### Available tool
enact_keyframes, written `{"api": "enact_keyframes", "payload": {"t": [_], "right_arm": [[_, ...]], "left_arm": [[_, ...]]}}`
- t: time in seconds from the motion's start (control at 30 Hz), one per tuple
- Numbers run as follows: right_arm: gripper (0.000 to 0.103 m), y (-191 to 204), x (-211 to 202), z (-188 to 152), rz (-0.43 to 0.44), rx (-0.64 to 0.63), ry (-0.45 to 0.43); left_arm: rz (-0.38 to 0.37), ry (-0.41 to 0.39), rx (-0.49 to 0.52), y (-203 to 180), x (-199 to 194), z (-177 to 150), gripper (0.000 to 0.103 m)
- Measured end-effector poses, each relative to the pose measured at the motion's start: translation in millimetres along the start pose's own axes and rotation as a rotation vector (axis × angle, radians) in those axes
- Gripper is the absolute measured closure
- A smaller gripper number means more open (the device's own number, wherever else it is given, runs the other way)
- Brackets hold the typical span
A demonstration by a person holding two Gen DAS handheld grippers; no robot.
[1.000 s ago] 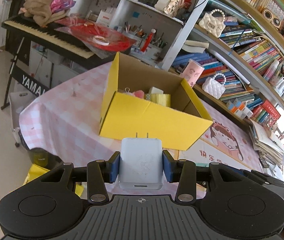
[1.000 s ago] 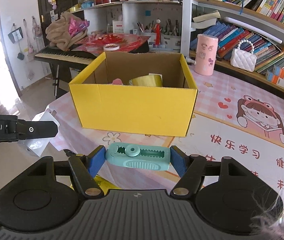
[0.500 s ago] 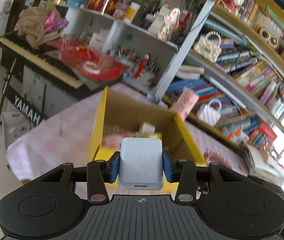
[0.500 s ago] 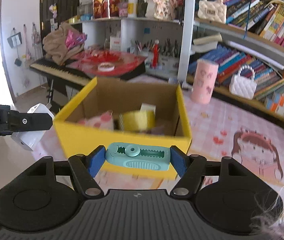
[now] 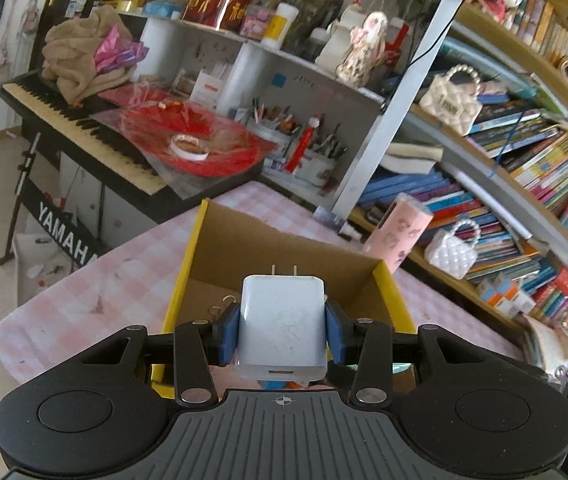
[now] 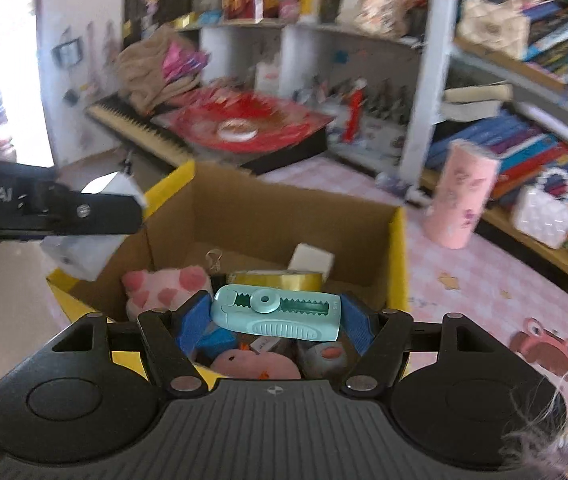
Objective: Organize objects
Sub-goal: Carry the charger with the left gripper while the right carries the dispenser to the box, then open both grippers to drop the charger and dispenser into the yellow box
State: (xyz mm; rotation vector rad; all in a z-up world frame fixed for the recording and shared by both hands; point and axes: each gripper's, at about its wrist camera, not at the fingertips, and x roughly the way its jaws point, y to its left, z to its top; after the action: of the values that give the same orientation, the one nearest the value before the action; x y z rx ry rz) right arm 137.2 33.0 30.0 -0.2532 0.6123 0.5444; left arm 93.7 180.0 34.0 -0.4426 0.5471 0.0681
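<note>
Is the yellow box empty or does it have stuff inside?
Not empty. The yellow box holds a pink plush toy, a yellow tape roll and a white block.

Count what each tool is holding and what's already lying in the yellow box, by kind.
Held chargers: 1
Held teal cutters: 1
Plush toys in box: 2
Tape rolls: 1
White blocks: 1
Binder clips: 1
Total: 7; items beneath the right tool are unclear.
</note>
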Motion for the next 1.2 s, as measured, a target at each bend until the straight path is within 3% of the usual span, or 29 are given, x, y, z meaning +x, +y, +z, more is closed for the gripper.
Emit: {"api": "enact_keyframes", "payload": {"t": [0.1,0.27,0.57,0.67,1.2], "right_arm": [[0.035,-3,21,0,0.056,-0.04,0.062],[0.035,-20,42,2,0.119,0.014,0.135],[0.033,-21,49,7,0.187,-0.07,0.164],[0.021,-23,48,6,0.169,-0.063,0.162],[0.021,-35,-4,-12,0.071,-0.002,0.027]], "left_arm": [[0.025,0.018,-0.003,-2,12,-1,0.062],[0.061,0.055,-0.001,-5,32,-3,0.062],[0.092,0.114,0.014,-14,56,-7,0.062],[0.093,0.123,0.022,-17,60,-9,0.061],[0.099,0.178,0.114,-29,81,-23,0.061]]}}
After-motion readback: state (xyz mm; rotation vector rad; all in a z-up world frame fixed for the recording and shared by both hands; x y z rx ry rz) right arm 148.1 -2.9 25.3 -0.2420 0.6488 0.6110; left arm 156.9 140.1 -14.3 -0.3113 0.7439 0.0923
